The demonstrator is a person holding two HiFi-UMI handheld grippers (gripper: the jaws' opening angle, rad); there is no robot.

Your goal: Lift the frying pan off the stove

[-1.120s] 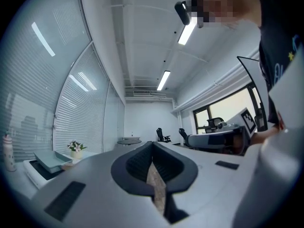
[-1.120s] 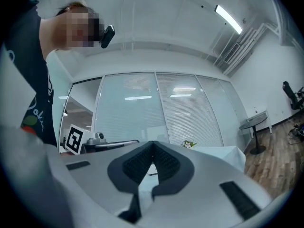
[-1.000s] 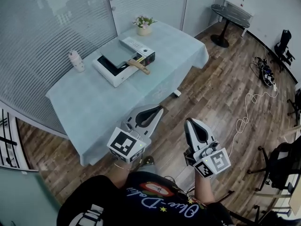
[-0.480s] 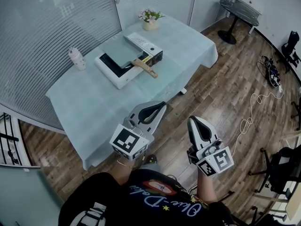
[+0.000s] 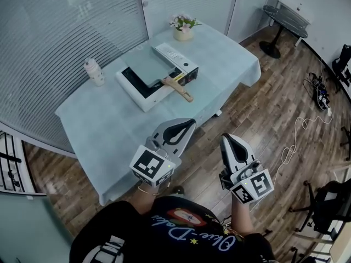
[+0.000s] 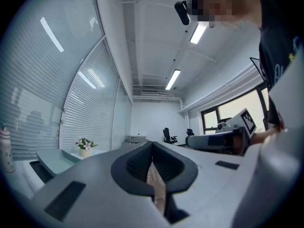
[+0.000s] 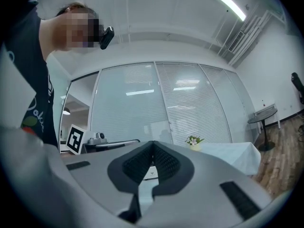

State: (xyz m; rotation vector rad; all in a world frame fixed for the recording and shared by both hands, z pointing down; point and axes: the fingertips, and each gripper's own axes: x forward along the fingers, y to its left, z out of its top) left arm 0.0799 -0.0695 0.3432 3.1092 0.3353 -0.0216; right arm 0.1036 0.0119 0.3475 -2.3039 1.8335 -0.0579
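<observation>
Left hand-held gripper [image 5: 174, 129], right hand-held gripper [image 5: 232, 144]: level, closed, empty.

1. Brown wood-plank floor [image 5: 258, 108].
2. Rectangular table under pale blue cloth [image 5: 104, 130], beside glass wall with white horizontal blinds [image 5: 55, 32].
3. Dark round side table [image 5: 286, 14] at far right.
4. Ceiling strip lights [image 6: 173, 80] on.

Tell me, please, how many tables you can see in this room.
2. A large table under a pale blue cloth stands beside the window blinds; a small dark side table stands in the far right corner. More may lie outside the view.
</observation>
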